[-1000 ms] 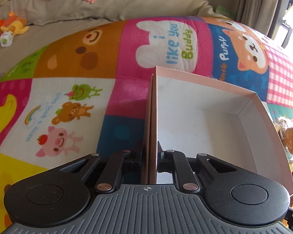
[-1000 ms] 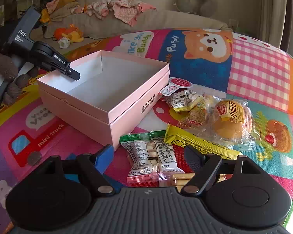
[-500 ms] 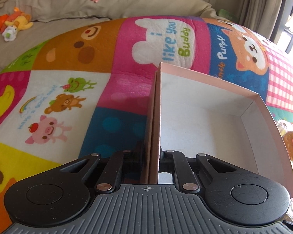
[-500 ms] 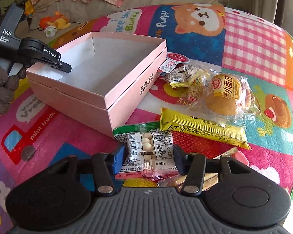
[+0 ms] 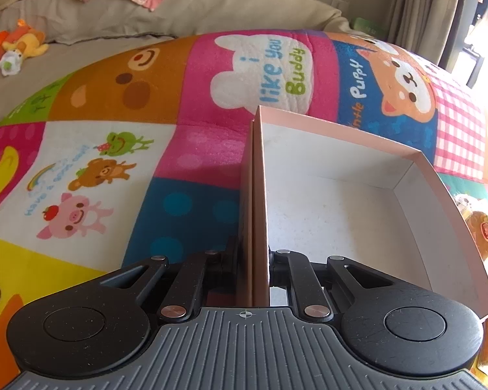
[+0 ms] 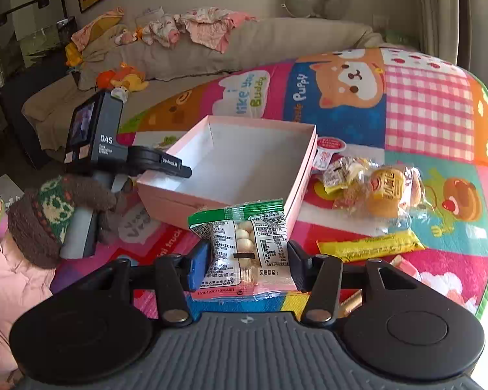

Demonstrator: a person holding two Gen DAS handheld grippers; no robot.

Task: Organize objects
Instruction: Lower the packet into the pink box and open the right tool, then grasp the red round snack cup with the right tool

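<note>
An open pink box (image 6: pixel 244 162) with a white inside rests on the colourful play mat; it also shows in the left wrist view (image 5: pixel 341 201). My left gripper (image 5: pixel 253 260) is shut on the box's left wall, and it shows in the right wrist view (image 6: pixel 166 162) at the box's near-left corner. My right gripper (image 6: pixel 249 260) is shut on a green-topped snack packet of white candies (image 6: pixel 247 243) and holds it lifted in front of the box. The box is empty inside.
Right of the box lie a wrapped bun (image 6: pixel 390 191), small snack packs (image 6: pixel 338 175), a jelly cup (image 6: pixel 330 149) and a long yellow packet (image 6: pixel 371 245). A beige sofa (image 6: pixel 244 48) with clothes and plush toys stands behind the mat.
My right gripper closed on the candy packet and lifted it off the mat towards the box. My left gripper kept its hold on the box wall and shifted slightly.
</note>
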